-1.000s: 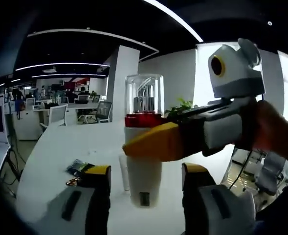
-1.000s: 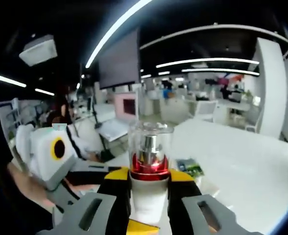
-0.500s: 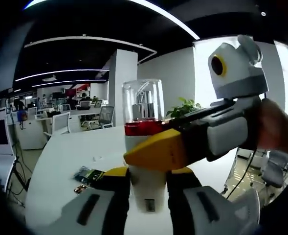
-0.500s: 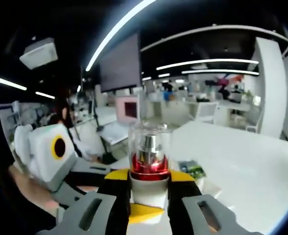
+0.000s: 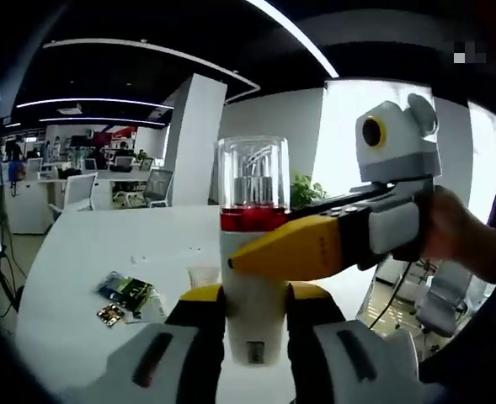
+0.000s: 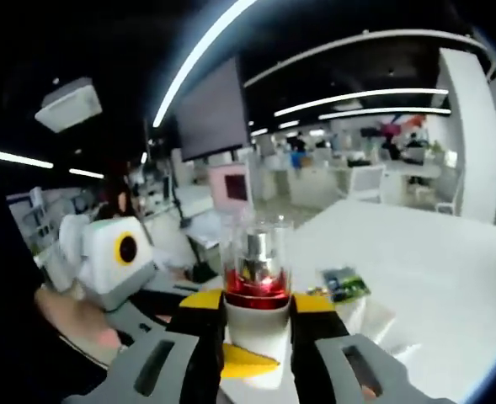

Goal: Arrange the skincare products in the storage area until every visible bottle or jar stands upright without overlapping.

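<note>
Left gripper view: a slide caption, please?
Both grippers' jaws clamp one upright pump bottle above a white table.

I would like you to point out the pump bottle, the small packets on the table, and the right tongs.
pump bottle [image 5: 249,332], left gripper view, on its white body.
small packets [image 5: 123,290], left gripper view, on the green one.
right tongs [image 6: 258,313], right gripper view, midway between the yellow tips, closed on the bottle.

Pump bottle [image 5: 252,278] upright, wedged between the left gripper [image 5: 254,324] fingers, low on its body. Higher up, clamped from the right by the right gripper [image 5: 315,247], just under the collar. White table [image 5: 96,248] behind and below. Small packets [image 5: 123,292] lying on it, off to the left of the left finger.

From the right gripper view: same bottle [image 6: 256,290] between the right gripper's [image 6: 257,324] fingers, packet [image 6: 344,282] beyond the right finger, left gripper's finger tip [image 6: 239,362] crossing low between them.
</note>
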{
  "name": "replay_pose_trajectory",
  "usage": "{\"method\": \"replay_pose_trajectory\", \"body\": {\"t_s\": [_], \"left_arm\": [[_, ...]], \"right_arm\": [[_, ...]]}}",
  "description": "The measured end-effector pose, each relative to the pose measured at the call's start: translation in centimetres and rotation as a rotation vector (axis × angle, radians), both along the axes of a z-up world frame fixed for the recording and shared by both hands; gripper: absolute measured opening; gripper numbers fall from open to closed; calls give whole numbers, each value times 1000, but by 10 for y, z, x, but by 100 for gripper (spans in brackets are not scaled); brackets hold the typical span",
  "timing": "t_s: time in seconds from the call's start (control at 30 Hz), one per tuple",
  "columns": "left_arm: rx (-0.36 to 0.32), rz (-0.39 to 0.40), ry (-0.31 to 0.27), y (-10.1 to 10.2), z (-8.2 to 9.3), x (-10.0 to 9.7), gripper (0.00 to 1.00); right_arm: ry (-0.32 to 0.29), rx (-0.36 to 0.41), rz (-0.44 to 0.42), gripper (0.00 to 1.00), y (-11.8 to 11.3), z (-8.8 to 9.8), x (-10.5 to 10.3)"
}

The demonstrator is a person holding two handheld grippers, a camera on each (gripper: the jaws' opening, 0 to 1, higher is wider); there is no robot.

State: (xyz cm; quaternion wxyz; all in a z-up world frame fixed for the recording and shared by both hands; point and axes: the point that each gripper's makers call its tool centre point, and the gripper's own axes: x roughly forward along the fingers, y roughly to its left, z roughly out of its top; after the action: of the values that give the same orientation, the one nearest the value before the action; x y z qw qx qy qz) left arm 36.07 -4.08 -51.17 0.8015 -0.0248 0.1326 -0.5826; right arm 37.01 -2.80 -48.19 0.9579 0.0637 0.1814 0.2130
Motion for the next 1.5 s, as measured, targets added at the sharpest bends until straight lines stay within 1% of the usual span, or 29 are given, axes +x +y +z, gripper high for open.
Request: {"method": "replay_pose_trajectory", "body": {"t_s": [0.03,0.07,0.1,0.13,0.17,0.2,0.23,0.3,0.33,0.43,0.5,0.53,0.6,0.7,0.73,0.87,0.93,1.0,1.03,1.1,1.17,1.2,1.27,1.37,1.5], "left_arm": [[-15,-17,21,0,1,-2,29],[-24,-33,25,1,3,-4,29],[-32,-51,33,1,4,-7,29],[-33,-81,28,1,6,-10,29],[-41,-101,27,1,8,-13,29],[-57,-121,46,1,12,-16,29],[-64,-140,53,2,14,-18,29],[-66,-181,28,4,20,-22,29],[-68,-205,28,4,22,-25,29],[-81,-262,41,5,28,-32,29],[-82,-302,38,6,31,-36,29],[-81,-312,40,6,32,-37,28],[-84,-351,56,8,35,-40,28],[-75,-411,48,11,38,-47,28],[-71,-426,51,11,38,-49,28],[-80,-482,46,11,45,-57,28],[-97,-505,60,10,49,-61,28],[-102,-518,58,10,51,-62,28],[-100,-523,54,10,51,-62,28],[-63,-554,17,9,50,-66,28],[-47,-569,3,8,49,-68,28],[-44,-586,2,8,49,-71,28],[-49,-594,7,7,49,-73,28],[-50,-611,12,4,48,-77,28],[-24,-633,-4,1,43,-83,28]], "right_arm": [[-8,10,32,22,2,2,-3],[-14,28,42,22,3,4,-4],[-38,48,59,22,4,10,-5],[-70,72,96,23,5,18,-7],[-55,94,122,23,5,20,-10],[-64,95,152,23,7,22,-12],[-72,98,187,23,7,26,-16],[-86,109,232,24,9,32,-21],[-85,120,250,24,10,34,-24],[-80,120,314,23,9,39,-31],[-100,96,378,24,12,43,-37],[-105,87,394,25,13,43,-38],[-132,57,454,25,17,44,-41],[-131,73,503,22,17,47,-44],[-126,92,521,22,19,49,-46],[-155,98,565,22,25,55,-49],[-153,123,582,22,26,59,-50],[-160,129,591,22,26,61,-51],[-161,132,593,22,26,61,-51],[-158,129,606,22,26,60,-54],[-164,117,616,22,26,57,-58],[-173,114,614,22,26,57,-59],[-197,120,610,22,25,58,-62],[-196,139,603,22,21,57,-65],[-209,94,604,23,19,51,-70]]}}
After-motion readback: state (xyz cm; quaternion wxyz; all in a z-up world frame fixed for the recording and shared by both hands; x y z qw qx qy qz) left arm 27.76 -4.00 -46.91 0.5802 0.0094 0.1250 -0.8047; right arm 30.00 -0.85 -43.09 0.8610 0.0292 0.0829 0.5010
